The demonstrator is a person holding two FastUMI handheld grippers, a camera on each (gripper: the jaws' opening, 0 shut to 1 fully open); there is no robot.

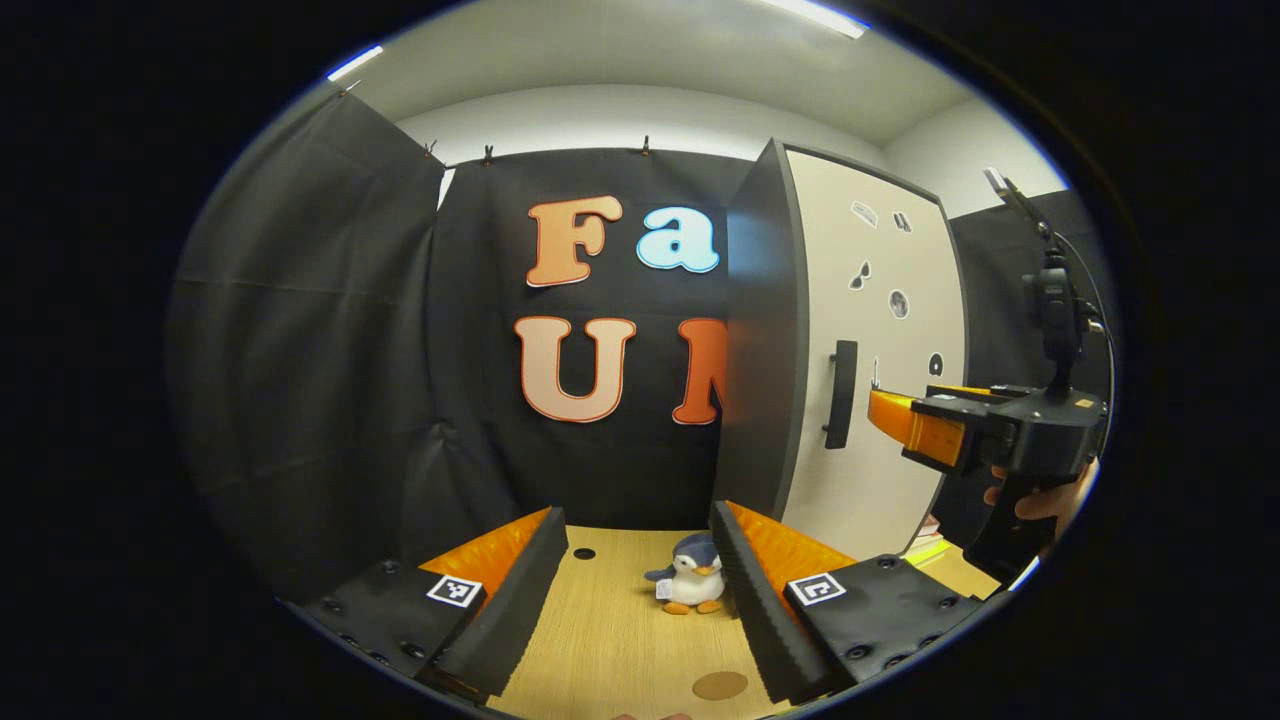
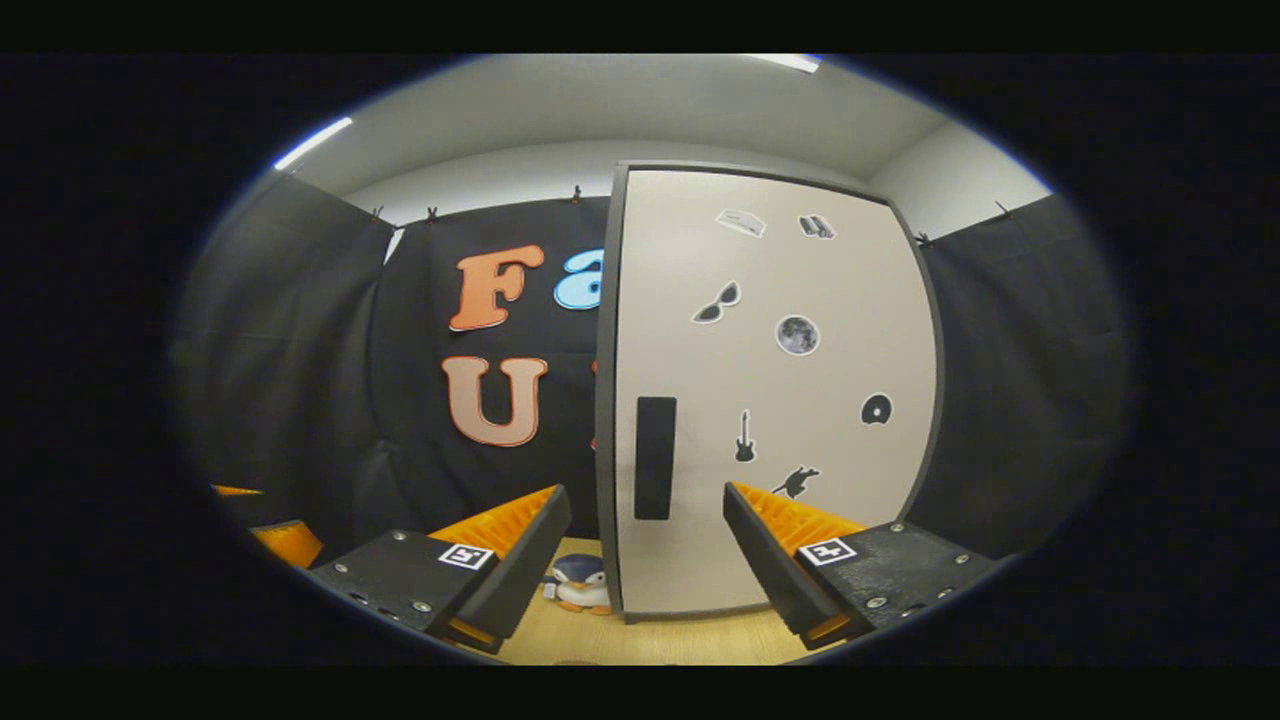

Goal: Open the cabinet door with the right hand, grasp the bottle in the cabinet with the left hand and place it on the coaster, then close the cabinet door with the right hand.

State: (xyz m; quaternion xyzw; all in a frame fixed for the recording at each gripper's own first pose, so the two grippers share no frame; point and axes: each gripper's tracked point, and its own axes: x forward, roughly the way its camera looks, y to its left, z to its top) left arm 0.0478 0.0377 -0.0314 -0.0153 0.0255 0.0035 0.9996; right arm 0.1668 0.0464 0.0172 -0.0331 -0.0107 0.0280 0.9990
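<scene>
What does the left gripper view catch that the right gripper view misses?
Left gripper view alone: the round coaster on the table, the right tongs seen from the side near the door, and the hand holding them.
Right gripper view alone: the guitar sticker and the door's bottom edge.
Both: the cabinet door, shut, its black handle, the penguin plush, the wooden table, open tongs.

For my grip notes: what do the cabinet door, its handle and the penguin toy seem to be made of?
Cabinet door: probably laminated board, matte cream face, dark edge. Handle: matte black, plastic or metal, unclear. Penguin toy: soft plush, fuzzy outline.
</scene>
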